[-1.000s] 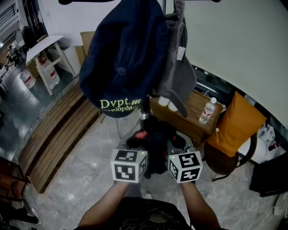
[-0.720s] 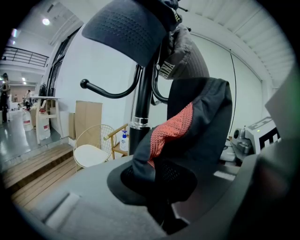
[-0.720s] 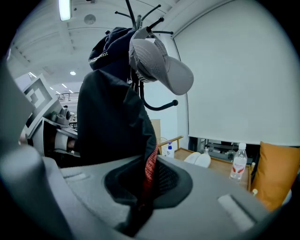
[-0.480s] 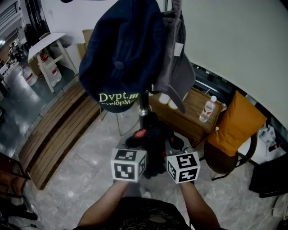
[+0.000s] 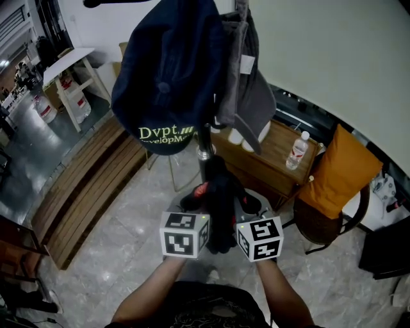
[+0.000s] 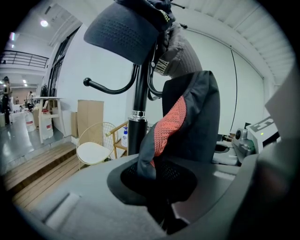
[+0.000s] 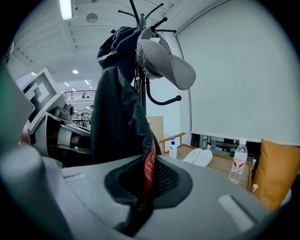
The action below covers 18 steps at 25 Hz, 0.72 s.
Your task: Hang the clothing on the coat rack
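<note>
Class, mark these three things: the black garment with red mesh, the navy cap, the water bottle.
black garment [image 6: 197, 122]: left gripper view, on its dark upper fold.
navy cap [image 5: 170, 70]: head view, on its crown.
water bottle [image 5: 296, 154]: head view, on its body.

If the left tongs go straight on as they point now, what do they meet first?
Probably the coat rack pole, just behind the black garment the left tongs grip; depth is unclear.

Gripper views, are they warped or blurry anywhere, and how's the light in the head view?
Left gripper view: strong fisheye, black corners; the close foreground is soft, the coat rack pole sharp. Right gripper view: same bulge, a ceiling light glares at top left. Head view: dim, the navy cap very dark, sheen on the floor at left.
</note>
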### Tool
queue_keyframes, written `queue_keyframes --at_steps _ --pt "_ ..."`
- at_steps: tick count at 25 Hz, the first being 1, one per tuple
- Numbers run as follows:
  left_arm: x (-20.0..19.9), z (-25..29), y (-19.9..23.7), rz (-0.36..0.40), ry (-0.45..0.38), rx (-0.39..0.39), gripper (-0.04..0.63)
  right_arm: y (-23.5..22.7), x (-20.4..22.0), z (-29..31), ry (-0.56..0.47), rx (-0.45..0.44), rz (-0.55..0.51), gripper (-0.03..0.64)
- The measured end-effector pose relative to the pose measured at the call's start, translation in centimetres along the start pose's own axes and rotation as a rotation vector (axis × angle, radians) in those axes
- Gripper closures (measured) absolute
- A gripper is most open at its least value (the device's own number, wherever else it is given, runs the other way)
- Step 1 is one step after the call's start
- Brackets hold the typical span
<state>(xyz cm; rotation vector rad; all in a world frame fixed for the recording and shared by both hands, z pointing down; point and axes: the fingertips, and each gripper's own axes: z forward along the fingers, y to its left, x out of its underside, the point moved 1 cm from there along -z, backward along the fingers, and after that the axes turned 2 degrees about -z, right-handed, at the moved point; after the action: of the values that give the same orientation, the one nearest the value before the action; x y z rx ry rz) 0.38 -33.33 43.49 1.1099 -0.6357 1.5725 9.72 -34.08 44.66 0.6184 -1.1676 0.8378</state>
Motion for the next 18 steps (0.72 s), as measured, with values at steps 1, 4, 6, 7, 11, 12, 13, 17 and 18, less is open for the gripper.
queue_keyframes --at_steps 1,4,6,7,11,12,13,17,18 --pt "0.0 -0.1 0.1 0.007 -0.001 -0.006 0.56 0.1 0.1 0.0 -0.001 -0.002 0.002 0.597" --pt "0.4 -0.1 0.0 0.016 0.006 -0.005 0.56 0.3 0.2 -0.1 -0.004 0.002 0.008 0.597" --pt "0.6 -0.2 -0.1 0.015 0.013 0.004 0.56 0.5 0.5 -0.2 -0.004 0.011 0.01 0.597" --pt "0.6 -0.3 -0.1 0.019 0.013 0.006 0.56 0.6 0.5 -0.3 -0.005 0.014 0.011 0.597" --pt "0.9 -0.6 -0.4 0.032 0.019 0.023 0.558 1.0 0.7 -0.7 -0.006 0.025 0.015 0.597" --pt "1.1 -0.6 -0.5 0.032 0.022 0.028 0.558 1.1 0.8 -0.8 -0.003 0.027 0.015 0.597" --pt "1.2 -0.7 -0.6 0.031 0.024 0.032 0.558 1.2 0.9 -0.9 0.001 0.028 0.016 0.597" --pt "1.5 -0.9 -0.9 0.025 0.026 0.046 0.558 1.8 1.1 -1.3 0.016 0.028 0.016 0.596" --pt "1.5 -1.0 -0.9 0.027 0.026 0.048 0.558 1.9 1.2 -1.3 0.021 0.029 0.015 0.595"
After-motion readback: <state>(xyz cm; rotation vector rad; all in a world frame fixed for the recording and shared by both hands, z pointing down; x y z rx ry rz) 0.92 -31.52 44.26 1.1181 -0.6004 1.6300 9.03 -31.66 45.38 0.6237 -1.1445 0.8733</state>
